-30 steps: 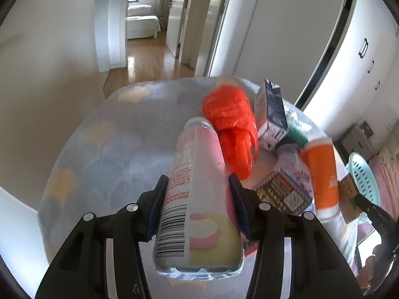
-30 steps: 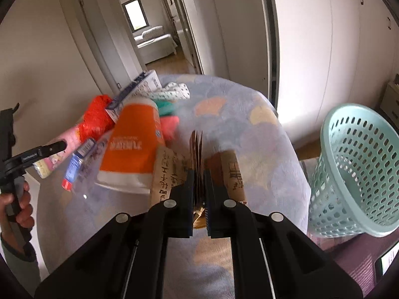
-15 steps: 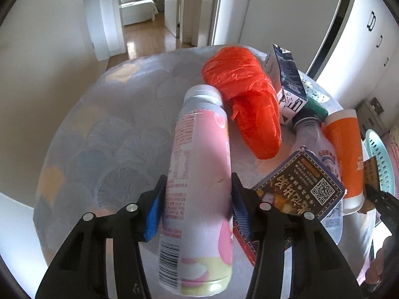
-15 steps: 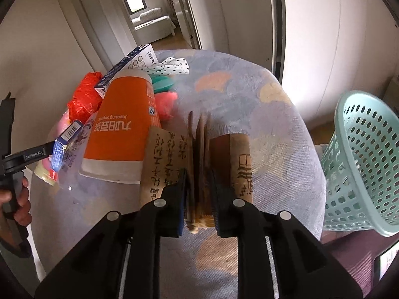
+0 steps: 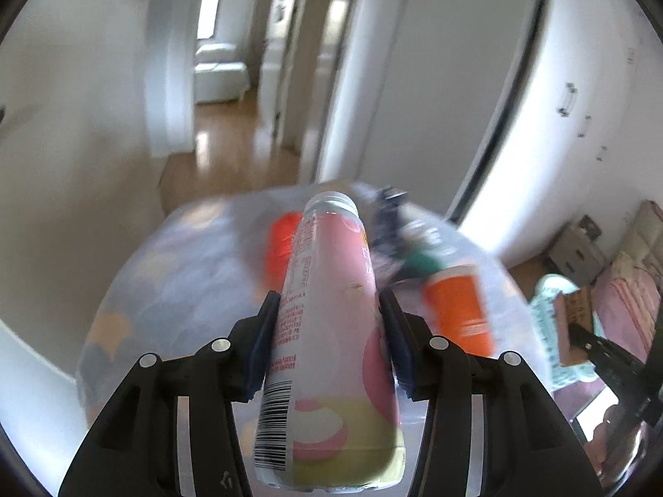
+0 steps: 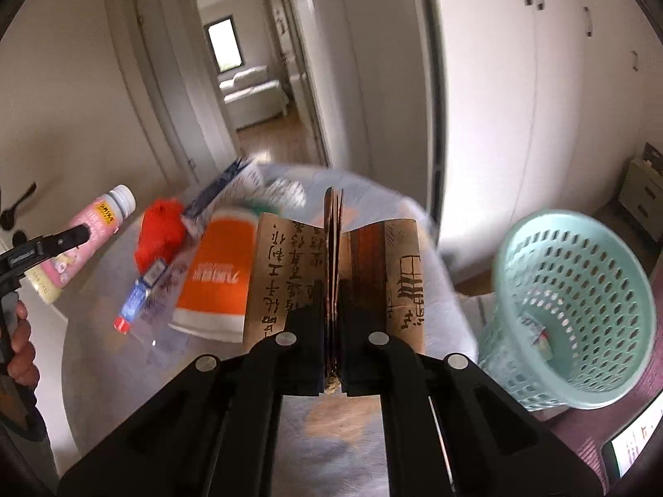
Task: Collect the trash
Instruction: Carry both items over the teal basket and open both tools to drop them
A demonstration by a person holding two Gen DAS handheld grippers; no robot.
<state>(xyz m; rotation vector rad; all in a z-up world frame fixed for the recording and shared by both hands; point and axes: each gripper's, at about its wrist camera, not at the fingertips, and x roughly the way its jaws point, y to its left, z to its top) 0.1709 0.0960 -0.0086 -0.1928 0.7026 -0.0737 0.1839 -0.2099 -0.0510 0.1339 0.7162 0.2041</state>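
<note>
Now the left gripper point(image 5: 327, 343) hugs the pink bottle point(image 5: 329, 331) round its fat middle, up off the table point(image 6: 373, 422). It looks light and smooth, maybe slippery. The right gripper point(image 6: 331, 319) pinches a floppy brown bag point(image 6: 335, 273). The bin point(image 6: 576, 310) waits beside the table, with the blurry orange cup point(image 6: 217, 273) between.

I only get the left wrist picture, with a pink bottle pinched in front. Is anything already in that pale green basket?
Observer: Yes, the right wrist view shows a small wrapper lying inside the basket.
Operator: What is the other tool carrying?
Observer: The right tool is clamped on a folded brown paper package printed with black characters.
Operator: Is the basket on the table?
Observer: No, it sits beside the table, lower down, tilted.
</note>
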